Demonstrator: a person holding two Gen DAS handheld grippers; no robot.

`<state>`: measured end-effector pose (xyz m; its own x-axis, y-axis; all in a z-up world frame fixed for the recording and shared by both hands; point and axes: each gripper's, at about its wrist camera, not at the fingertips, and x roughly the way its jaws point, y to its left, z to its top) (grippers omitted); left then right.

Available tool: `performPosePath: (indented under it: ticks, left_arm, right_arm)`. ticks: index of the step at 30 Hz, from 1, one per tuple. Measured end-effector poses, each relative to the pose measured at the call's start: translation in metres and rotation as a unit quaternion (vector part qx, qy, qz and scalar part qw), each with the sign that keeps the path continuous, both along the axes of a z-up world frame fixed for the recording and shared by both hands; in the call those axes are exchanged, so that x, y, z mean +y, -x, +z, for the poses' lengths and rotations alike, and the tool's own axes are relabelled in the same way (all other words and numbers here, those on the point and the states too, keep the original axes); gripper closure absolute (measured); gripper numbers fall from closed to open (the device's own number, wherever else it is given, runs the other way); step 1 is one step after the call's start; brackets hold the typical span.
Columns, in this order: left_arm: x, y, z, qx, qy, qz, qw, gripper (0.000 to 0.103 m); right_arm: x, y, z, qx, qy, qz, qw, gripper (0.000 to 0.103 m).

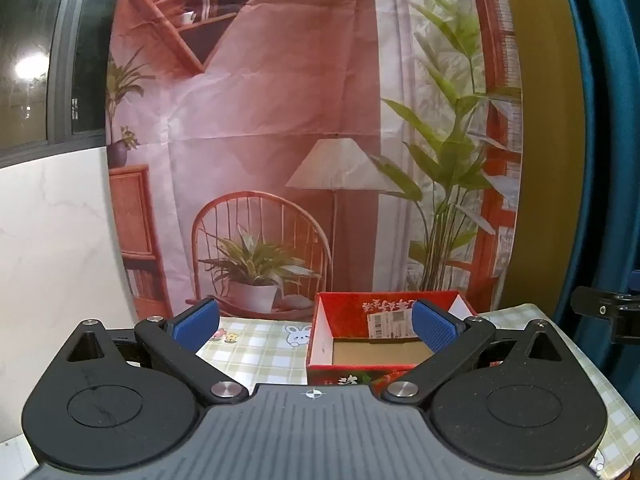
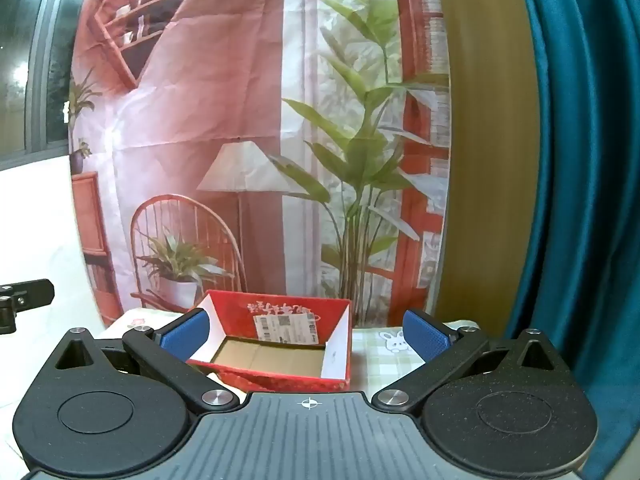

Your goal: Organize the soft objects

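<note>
Now both tilted slightly downward, left gripper (image 1: 316, 326) and right gripper (image 2: 306, 334) spread wide, empty, facing red box (image 2: 280, 380).

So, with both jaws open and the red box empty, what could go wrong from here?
1. No soft object shows in either view, so the person must search; the wide black gripper bodies hide the near table.
2. The red box is open cardboard and looks light. A bump from the left gripper or right gripper could push it along the checked cloth.
3. That cloth may drag or wrinkle if a jaw catches it.
</note>
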<state>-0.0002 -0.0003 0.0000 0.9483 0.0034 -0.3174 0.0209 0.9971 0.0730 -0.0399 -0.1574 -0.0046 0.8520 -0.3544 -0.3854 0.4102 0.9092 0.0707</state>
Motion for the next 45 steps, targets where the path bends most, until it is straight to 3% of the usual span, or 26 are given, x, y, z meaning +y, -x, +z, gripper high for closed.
performPosePath:
  ticks: [18, 45]
  left_arm:
    - [-0.0009, 0.0063, 0.0001, -0.024, 0.000, 0.011, 0.9997, 0.000]
    - [-0.0003, 0.0047, -0.0010, -0.007, 0.003, -0.004, 1.0000, 0.000]
  right_arm:
    - [0.0040, 0.0000, 0.0013, 0.006, -0.004, 0.002, 1.000, 0.000]
    - [0.0036, 0.0029, -0.0011, 0.001, -0.005, -0.005, 1.000, 0.000]
